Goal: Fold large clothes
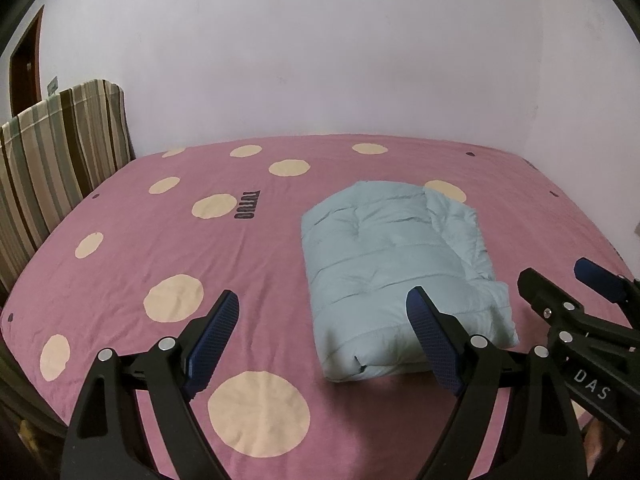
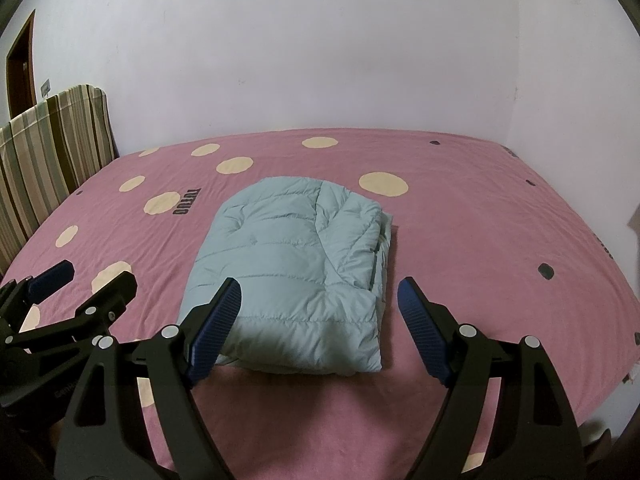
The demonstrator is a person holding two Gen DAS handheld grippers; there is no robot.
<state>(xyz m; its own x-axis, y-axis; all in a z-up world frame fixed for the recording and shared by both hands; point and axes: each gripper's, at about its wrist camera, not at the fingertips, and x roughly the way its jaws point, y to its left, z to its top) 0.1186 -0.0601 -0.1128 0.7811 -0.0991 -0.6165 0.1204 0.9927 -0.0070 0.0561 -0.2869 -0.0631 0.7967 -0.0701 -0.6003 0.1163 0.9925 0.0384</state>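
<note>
A light blue puffer jacket (image 1: 396, 272) lies folded into a compact block on the pink bed sheet (image 1: 160, 240). It also shows in the right wrist view (image 2: 288, 268). My left gripper (image 1: 322, 306) is open and empty, held above the near bed edge, left of the jacket's front. My right gripper (image 2: 318, 292) is open and empty, just in front of the jacket's near edge. The right gripper also shows in the left wrist view (image 1: 560, 280), and the left gripper in the right wrist view (image 2: 90, 276).
The pink sheet (image 2: 480, 240) has cream dots and dark lettering. A striped headboard (image 1: 56, 148) stands at the bed's left. A pale wall (image 1: 320, 60) runs behind the bed. A brown door (image 1: 26, 68) is at far left.
</note>
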